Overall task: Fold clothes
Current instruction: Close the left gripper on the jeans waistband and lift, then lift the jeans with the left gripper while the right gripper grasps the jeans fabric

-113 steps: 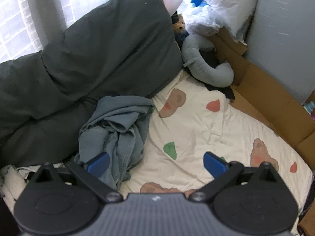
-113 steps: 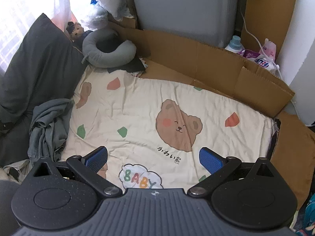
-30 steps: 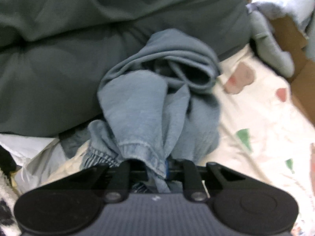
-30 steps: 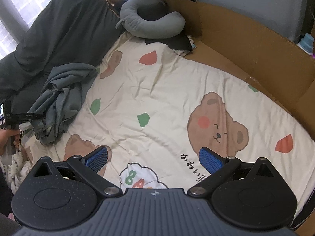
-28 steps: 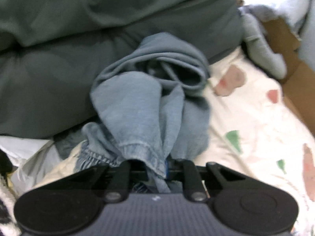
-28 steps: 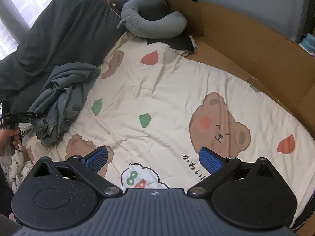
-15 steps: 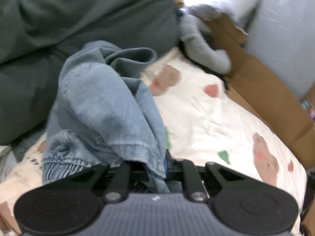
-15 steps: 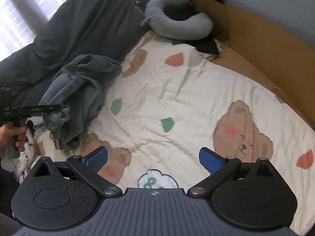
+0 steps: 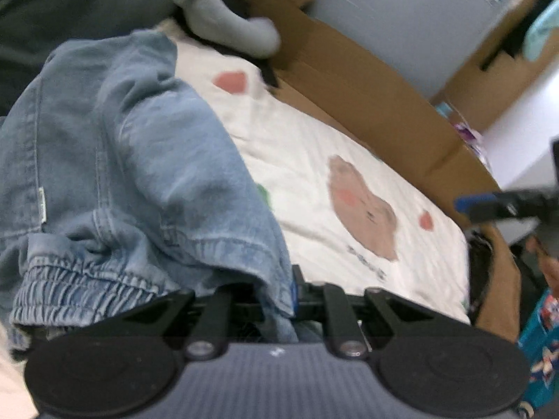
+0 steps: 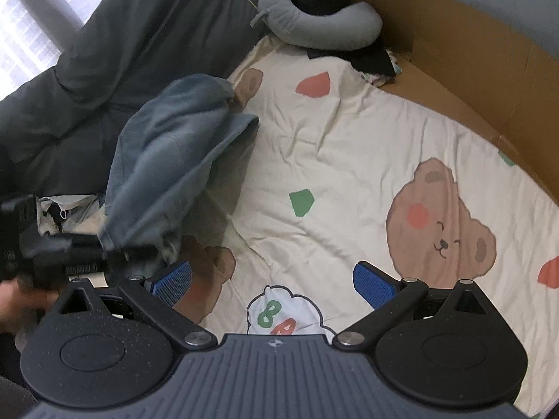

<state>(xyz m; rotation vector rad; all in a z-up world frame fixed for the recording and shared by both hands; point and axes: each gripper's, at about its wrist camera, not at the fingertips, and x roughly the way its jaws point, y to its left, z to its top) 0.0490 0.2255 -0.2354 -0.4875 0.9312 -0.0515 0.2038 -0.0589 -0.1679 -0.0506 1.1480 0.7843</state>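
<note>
Cream bedding (image 10: 349, 174) printed with bears and coloured patches covers the work surface, and it is bordered by cardboard (image 10: 471, 56) along the far side. Behind its far corner a grey neck pillow (image 10: 321, 24) is seen, and a dark duvet (image 10: 122, 56) is heaped along the left edge.

Denim jeans (image 9: 115, 160) are bunched and lifted off the bedding on its left side, between the duvet and the bear print. From the right wrist view their long axis is seen to run from a far end near the duvet down toward the near left. A hem is pinched at that near end by the left gripper (image 9: 276, 293), whose jaws are closed on the cloth; an elastic waistband (image 9: 70, 289) hangs just beside it.

The right gripper (image 10: 272, 279) is held above the bedding's near edge with jaws wide apart and nothing between them. The jeans are apart from it, to its left.
</note>
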